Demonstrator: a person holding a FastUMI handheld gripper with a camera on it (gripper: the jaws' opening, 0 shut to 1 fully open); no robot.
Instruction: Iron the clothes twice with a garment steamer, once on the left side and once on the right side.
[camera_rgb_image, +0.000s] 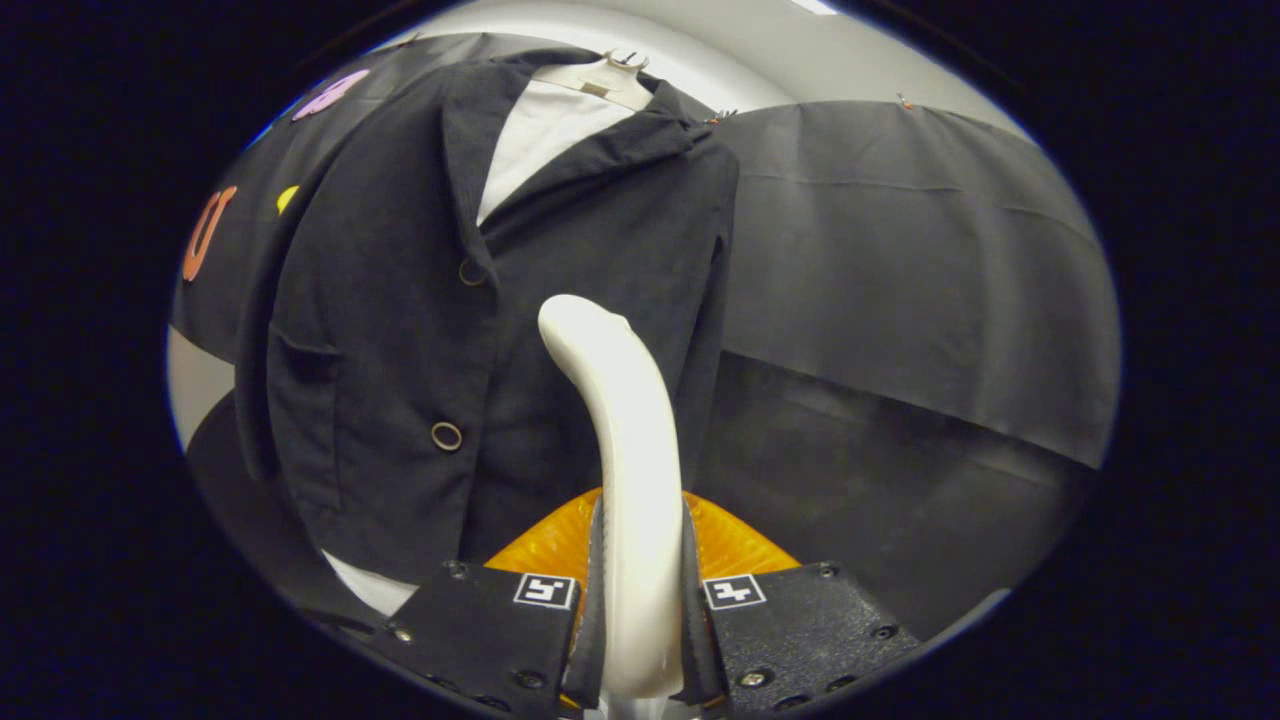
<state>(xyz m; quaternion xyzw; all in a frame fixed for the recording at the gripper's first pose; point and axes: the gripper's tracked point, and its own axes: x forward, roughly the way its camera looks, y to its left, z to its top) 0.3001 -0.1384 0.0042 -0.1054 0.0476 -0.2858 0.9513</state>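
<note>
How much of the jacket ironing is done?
Done: the tool is shut on the white steamer, so picking it up is finished. In hand: the steamer's head is raised in front of the dark jacket on its hanger. Left: the picture can't show whether either side has been steamed, so both passes may remain.

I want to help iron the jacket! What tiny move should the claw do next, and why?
Probably slide the steamer down the jacket. The claw is shut on the steamer's white handle, and its head sits mid-height against the dark front panel just beside the button row, so the cloth below it looks not yet covered. Whether steam is coming out cannot be told.
</note>
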